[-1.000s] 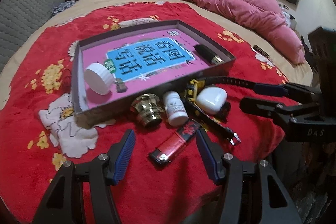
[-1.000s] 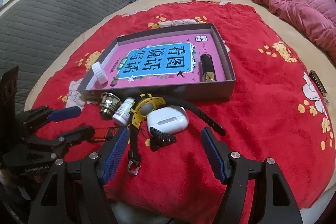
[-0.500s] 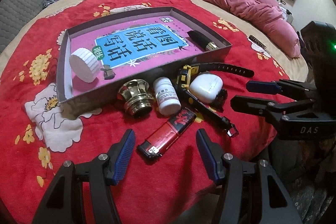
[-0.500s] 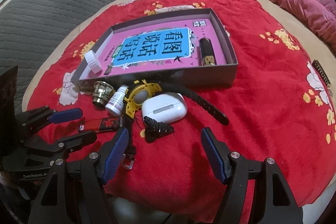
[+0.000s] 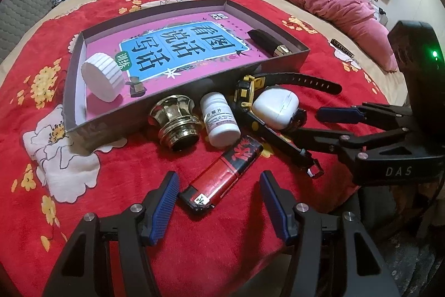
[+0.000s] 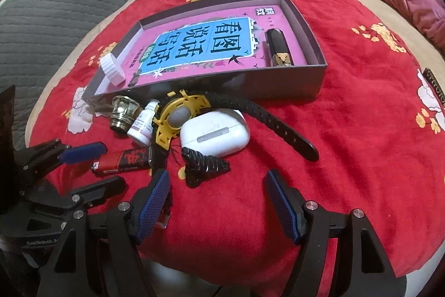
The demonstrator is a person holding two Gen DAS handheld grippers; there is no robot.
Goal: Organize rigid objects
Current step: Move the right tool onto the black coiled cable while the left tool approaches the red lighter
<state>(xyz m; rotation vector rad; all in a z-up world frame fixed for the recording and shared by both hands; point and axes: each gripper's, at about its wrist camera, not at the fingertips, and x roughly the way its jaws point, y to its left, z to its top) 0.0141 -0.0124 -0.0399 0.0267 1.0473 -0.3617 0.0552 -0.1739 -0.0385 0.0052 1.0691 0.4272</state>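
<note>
Waiting at the near edge of the heap, the lighter (image 5: 222,174) lies slantwise on the red blanket (image 5: 116,166), its near end between the wide-open fingers of the left gripper (image 5: 218,198), which hold nothing. I judge the step in hand to be the reach for this lighter, to be put into the shallow box (image 5: 292,57) beyond. The next move calls for a short drop so the pads straddle its narrow sides, then a squeeze. The right gripper (image 6: 217,201) also stands open and empty, near the black braided cord (image 6: 205,162) and the white case (image 6: 214,134). Just past the lighter lie a pill bottle (image 5: 221,118), a brass fitting (image 5: 176,123) and a watch (image 5: 247,91), packed close against the box wall. Already inside the box are a white cap (image 5: 103,77) and a black tube (image 5: 268,42).
</note>
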